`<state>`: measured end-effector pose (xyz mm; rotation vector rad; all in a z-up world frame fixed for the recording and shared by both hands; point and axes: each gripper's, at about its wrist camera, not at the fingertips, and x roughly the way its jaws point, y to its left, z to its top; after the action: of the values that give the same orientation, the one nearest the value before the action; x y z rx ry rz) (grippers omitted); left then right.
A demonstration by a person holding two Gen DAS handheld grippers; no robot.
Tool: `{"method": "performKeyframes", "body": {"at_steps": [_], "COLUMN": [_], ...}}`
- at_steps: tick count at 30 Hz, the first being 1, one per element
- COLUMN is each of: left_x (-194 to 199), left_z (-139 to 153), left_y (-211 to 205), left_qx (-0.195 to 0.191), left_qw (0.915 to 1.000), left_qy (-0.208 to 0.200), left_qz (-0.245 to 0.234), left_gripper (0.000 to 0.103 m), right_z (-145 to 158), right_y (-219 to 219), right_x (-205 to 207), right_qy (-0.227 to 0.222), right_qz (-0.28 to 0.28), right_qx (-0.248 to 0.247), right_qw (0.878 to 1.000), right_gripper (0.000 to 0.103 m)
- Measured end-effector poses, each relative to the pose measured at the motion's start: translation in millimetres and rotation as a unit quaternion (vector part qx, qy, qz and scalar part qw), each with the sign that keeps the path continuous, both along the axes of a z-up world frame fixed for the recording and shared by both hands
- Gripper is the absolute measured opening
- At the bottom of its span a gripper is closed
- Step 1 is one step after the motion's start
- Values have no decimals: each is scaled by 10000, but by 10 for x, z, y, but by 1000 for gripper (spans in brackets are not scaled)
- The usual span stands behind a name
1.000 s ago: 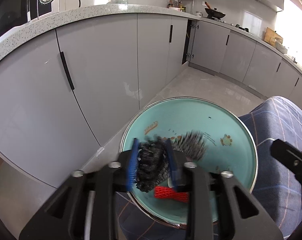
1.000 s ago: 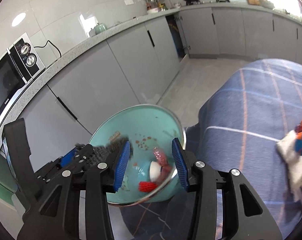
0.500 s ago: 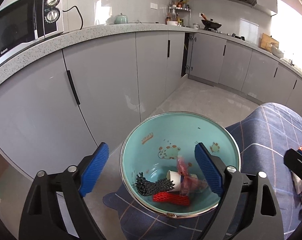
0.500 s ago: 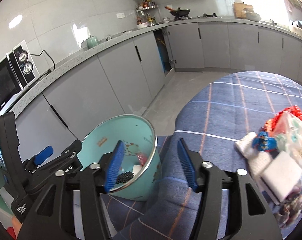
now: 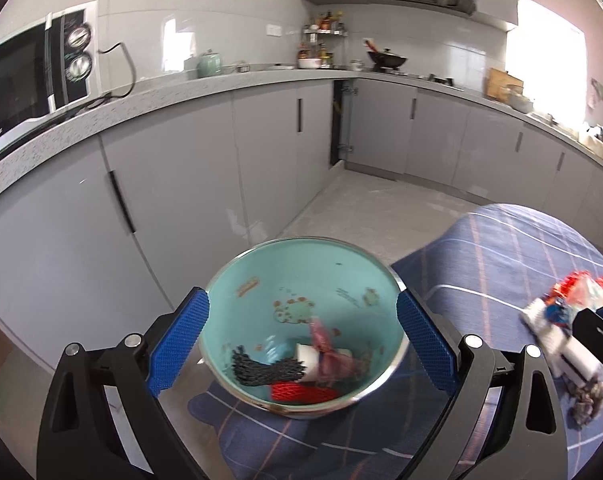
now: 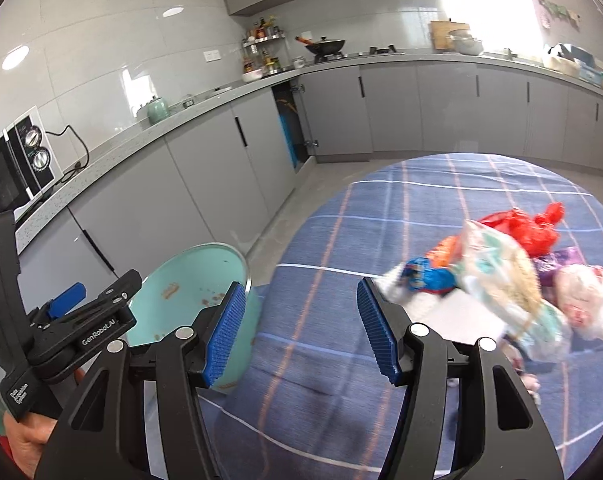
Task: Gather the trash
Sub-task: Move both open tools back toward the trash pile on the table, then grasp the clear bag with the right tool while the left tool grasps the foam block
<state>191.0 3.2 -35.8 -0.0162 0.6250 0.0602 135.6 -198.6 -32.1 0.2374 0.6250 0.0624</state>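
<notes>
A teal bowl sits at the edge of a table with a blue plaid cloth. In the bowl lie a black mesh wad, a red mesh piece, a white cup and a pink wrapper. My left gripper hangs above and short of the bowl, its jaws opening wide and holding nothing. My right gripper is open and empty over the cloth, between the bowl and a pile of wrappers and bags.
Grey cabinets under a speckled counter run behind the table, with a microwave at the left. One cabinet door stands ajar. A strip of tiled floor lies between the table and the cabinets.
My left gripper let the black mesh drop into the bowl, spread wide and drew back upward. My right gripper swung right, away from the bowl toward the trash pile, and widened a little.
</notes>
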Motion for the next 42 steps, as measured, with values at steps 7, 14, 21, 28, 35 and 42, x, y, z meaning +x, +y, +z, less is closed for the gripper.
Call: {"method": "performKeyframes", "body": {"at_steps": [7,14,21,28,35,42], "left_x": [-121,-239,-350,-446,-556,-563], "left_z": [41,41,-58,-156,-250,-289], "left_y": [-312,-553,-900,-1230,-1628,-1869], "left_qx": [108,134,146,-81,-100,-102], "left_qw": [9992,9978,9933,9852,9740,9688], "left_qy": [-43,-62,83,300,366,393], "left_qz": [-375,-639,-1148,-1686,-2232,-2446], "left_gripper": [93,93,93,90,83,80], "right_z": [15,3,-89,-198,-328,-358], "right_y": [-258,-496,-812,-1204,-1607,-1976], "right_x": [-197,-374,-566,-805,-989,-1053], "right_qy": [-35,-42,53,166,327,394], "right_qz": [-213,-473,-830,-1213,-1605,-1952], "right_qx": [-2,2,-8,-28,-142,-210], "right_qw": [9998,9989,9965,9925,9864,9797], "right_gripper": [59,58,58,58,55,54]}}
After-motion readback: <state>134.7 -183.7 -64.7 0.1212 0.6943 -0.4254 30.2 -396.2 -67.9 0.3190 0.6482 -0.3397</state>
